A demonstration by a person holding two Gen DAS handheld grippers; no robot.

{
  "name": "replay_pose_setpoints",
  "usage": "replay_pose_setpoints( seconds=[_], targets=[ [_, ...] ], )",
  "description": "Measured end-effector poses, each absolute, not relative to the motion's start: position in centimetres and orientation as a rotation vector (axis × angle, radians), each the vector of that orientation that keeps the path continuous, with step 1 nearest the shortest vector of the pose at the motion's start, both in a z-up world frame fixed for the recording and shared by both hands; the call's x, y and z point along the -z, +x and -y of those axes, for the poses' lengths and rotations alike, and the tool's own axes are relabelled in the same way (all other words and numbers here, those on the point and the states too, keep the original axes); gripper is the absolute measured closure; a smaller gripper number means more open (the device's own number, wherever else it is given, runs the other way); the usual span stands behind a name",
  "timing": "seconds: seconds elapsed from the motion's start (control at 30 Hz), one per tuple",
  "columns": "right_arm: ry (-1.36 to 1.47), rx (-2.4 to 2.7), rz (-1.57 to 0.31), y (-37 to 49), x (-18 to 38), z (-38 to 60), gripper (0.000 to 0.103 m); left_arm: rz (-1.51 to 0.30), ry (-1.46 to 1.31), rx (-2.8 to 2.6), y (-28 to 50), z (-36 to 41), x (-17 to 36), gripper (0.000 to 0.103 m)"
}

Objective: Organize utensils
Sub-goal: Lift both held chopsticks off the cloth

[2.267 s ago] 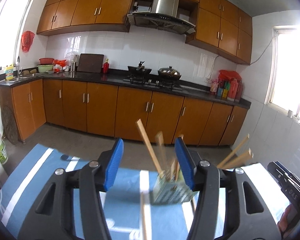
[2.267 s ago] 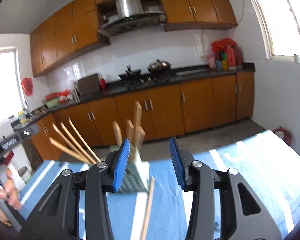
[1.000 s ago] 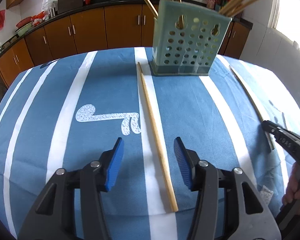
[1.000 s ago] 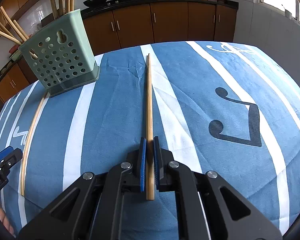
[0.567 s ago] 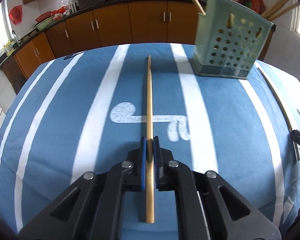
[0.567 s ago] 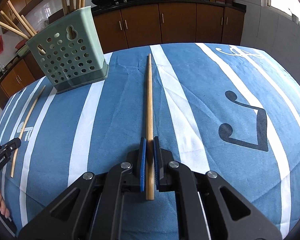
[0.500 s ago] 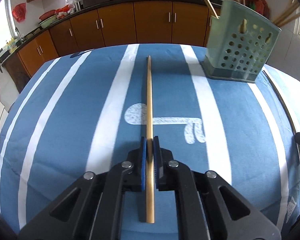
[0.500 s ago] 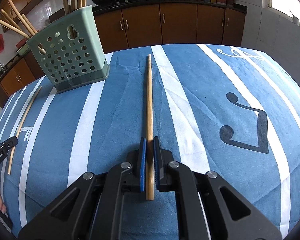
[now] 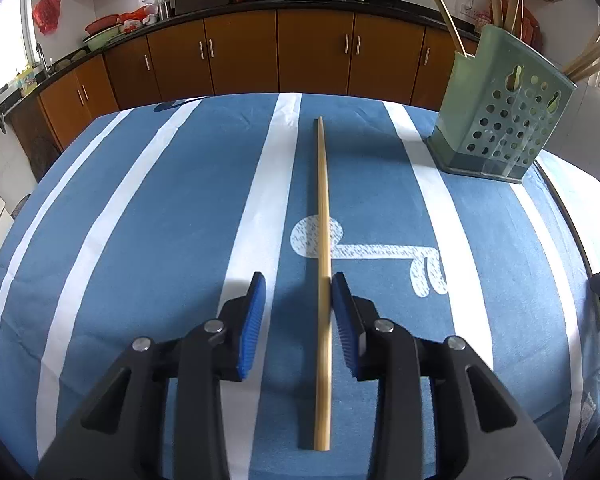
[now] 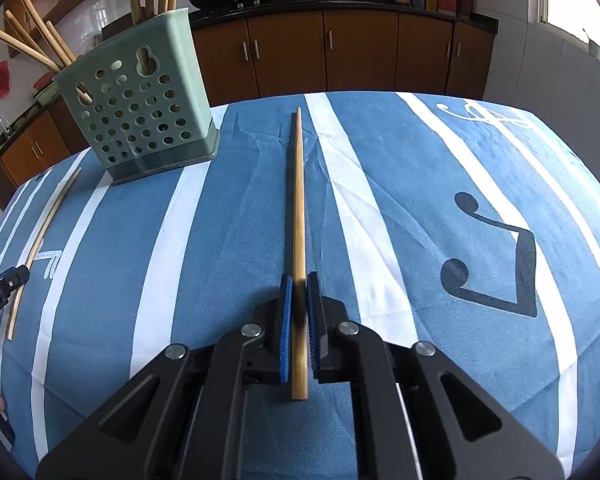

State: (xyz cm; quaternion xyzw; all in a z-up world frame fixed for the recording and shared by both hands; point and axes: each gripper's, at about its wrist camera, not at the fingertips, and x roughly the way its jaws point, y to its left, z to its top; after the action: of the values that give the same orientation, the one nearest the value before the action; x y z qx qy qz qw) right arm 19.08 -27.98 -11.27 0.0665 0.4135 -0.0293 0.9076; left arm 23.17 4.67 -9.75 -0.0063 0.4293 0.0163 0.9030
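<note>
A wooden chopstick (image 9: pixel 323 240) lies on the blue striped tablecloth, running away from me between the jaws of my left gripper (image 9: pixel 299 280). Those jaws are opening; the stick sits close beside the right pad and well apart from the left pad. My right gripper (image 10: pixel 296 280) is shut on a second chopstick (image 10: pixel 298 200), which points toward the far table edge. The green perforated holder (image 9: pixel 500 128) stands at the far right in the left wrist view and, as the holder (image 10: pixel 140 112), at the far left in the right wrist view, with several chopsticks upright in it.
The tablecloth (image 10: pixel 440 200) covers the whole table, whose far edge drops off toward brown kitchen cabinets (image 9: pixel 312 52). In the right wrist view the left gripper (image 10: pixel 0 292) shows at the left edge, by the other chopstick (image 10: pixel 40 240).
The left jaws, shut on the chopstick half a second ago, have parted and the stick now rests loose between them. The right gripper and its chopstick have not moved.
</note>
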Motion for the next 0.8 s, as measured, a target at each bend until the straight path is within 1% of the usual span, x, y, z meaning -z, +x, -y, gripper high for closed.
replay_pose_setpoints(
  seconds=[0.27, 0.53, 0.8],
  targets=[
    [0.138, 0.061, -0.854, 19.13, 11.28, 28.00, 0.094, -0.887, -0.013, -0.033, 23.14, -4.61, 9.82, 0.068],
    [0.147, 0.056, -0.854, 19.12, 11.27, 28.15, 0.094, -0.887, -0.013, -0.019, 23.12, -4.50, 9.85, 0.063],
    [0.154, 0.052, -0.853, 19.12, 11.29, 28.23, 0.094, -0.887, -0.021, -0.013, 23.07, -4.59, 9.88, 0.063]
  ],
)
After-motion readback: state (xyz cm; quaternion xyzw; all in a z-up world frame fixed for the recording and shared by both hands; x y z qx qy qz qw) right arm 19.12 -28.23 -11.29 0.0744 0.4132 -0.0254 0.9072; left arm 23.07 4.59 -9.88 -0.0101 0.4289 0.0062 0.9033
